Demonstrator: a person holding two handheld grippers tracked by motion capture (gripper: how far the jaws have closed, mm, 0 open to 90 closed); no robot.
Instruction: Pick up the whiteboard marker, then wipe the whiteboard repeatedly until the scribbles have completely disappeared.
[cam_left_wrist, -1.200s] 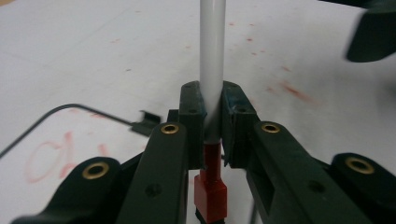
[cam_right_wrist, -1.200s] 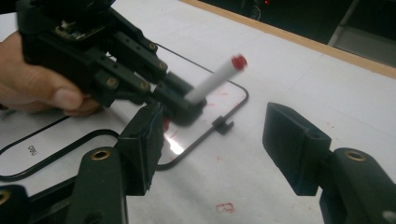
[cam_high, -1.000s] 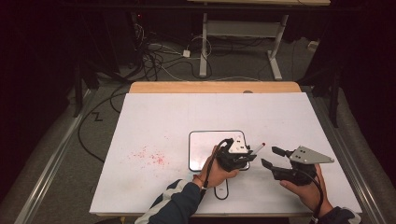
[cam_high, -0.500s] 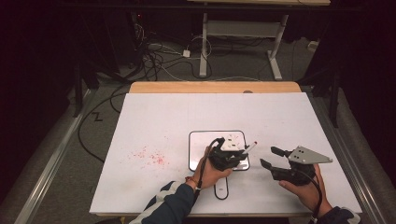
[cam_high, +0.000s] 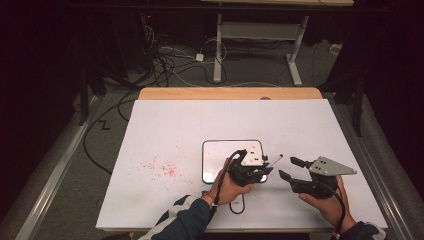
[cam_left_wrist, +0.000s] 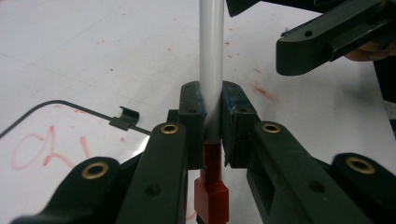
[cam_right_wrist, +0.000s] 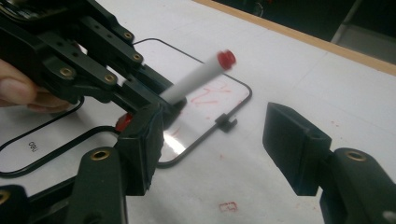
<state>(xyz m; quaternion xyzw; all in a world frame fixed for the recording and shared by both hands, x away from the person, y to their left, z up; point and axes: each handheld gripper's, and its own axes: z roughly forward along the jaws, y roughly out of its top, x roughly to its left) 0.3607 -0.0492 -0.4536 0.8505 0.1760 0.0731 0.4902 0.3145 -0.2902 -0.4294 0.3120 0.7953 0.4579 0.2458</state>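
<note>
Near the worktop's front edge, right of its middle, the left gripper (cam_high: 252, 172) is pinching a marker (cam_left_wrist: 211, 70) across its white barrel, just above the red cap end (cam_left_wrist: 212, 191) that sits below the jaws in the left gripper view. The far end of the marker, tipped with a red plug (cam_right_wrist: 227, 58), points away from the hand and toward the right gripper (cam_high: 295, 170). That right gripper hangs close by with its jaws spread wide and nothing between them; in the right gripper view the marker slants across the gap ahead of its left jaw.

Under the left gripper lies a small whiteboard (cam_high: 215, 155) with a thin black rim, a clip on its edge (cam_left_wrist: 124, 117), and faint red scribbles on its face. Red smears (cam_high: 160, 167) mark the worktop (cam_high: 175, 125) toward its left side.

The marker looks light, stiff and smooth, so it should resist bending but may slide or twist in a narrow pinch. A hold square across the barrel seems safest. If the cap is to come off, the free gripper would best take the opposite end and pull straight along the marker's length, since a sideways tug could lever it out of the pads.
</note>
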